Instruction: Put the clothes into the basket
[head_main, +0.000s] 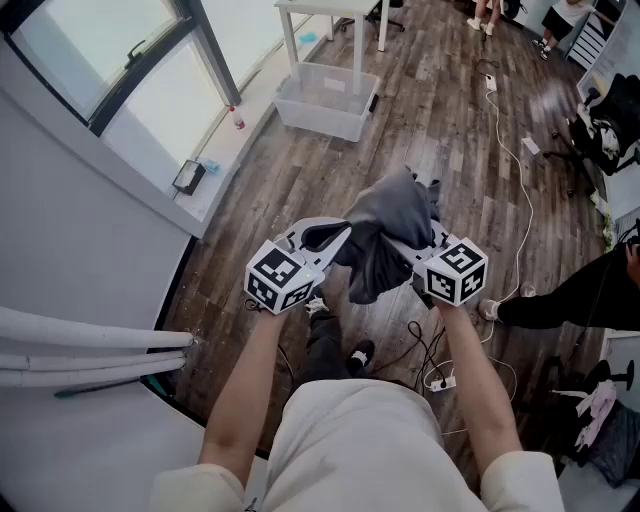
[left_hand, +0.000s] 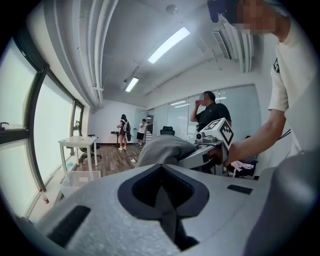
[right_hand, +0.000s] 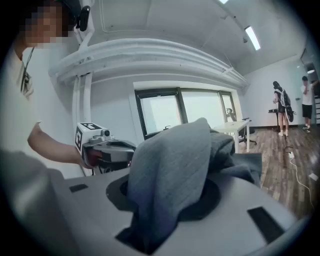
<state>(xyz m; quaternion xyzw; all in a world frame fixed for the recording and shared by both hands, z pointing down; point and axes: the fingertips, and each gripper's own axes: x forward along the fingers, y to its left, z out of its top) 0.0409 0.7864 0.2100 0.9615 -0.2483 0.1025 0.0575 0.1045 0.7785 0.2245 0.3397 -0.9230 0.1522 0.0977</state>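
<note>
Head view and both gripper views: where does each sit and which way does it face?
Head view: on the person's head, facing steeply down at the brown wood-plank floor; shows both forearms, left gripper, right gripper, dark grey cloth garment.
Left gripper view: rides the left gripper, facing along its jaws at the right gripper; shows the right forearm.
Right gripper view: rides the right gripper, jaws shut on the garment, facing the left gripper.
Shared: all three show the garment.
</note>
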